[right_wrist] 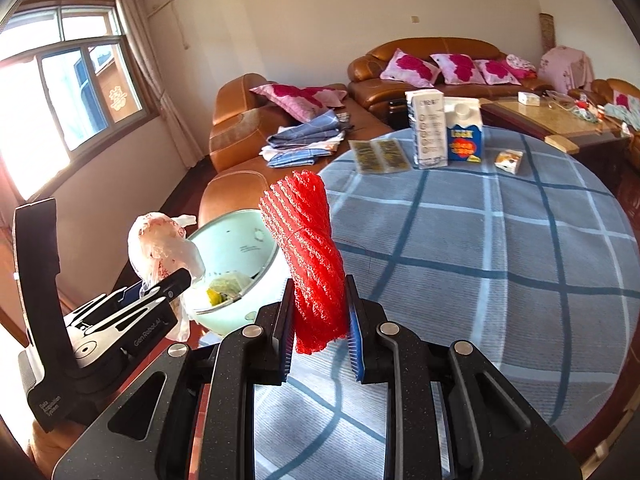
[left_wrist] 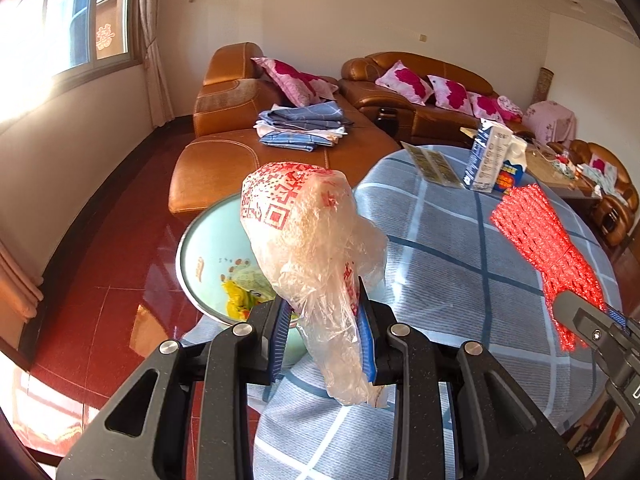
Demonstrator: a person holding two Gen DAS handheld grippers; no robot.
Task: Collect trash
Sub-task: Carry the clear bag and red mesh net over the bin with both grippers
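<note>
My left gripper (left_wrist: pixel 325 320) is shut on a crumpled clear plastic bag with red print (left_wrist: pixel 304 232), held up over the table's left edge. Just beyond it stands a pale green bin (left_wrist: pixel 200 248) with yellow and white scraps inside. My right gripper (right_wrist: pixel 318 322) is shut on a roll of red foam netting (right_wrist: pixel 310 252), which sticks up above the checked tablecloth. In the right wrist view the left gripper (right_wrist: pixel 172 280) with the plastic bag (right_wrist: pixel 160 244) hangs left of the bin (right_wrist: pixel 240 244). The red netting (left_wrist: pixel 540 240) shows at the right of the left wrist view.
A round table with a blue checked cloth (right_wrist: pixel 500 240) carries two cartons (right_wrist: pixel 444 128), a flat yellow-black packet (right_wrist: pixel 378 156) and a small box (right_wrist: pixel 509 161) at its far side. Brown leather sofas (left_wrist: pixel 280 148) with folded cloths (left_wrist: pixel 304 128) and pink pillows stand behind. Red tiled floor lies left.
</note>
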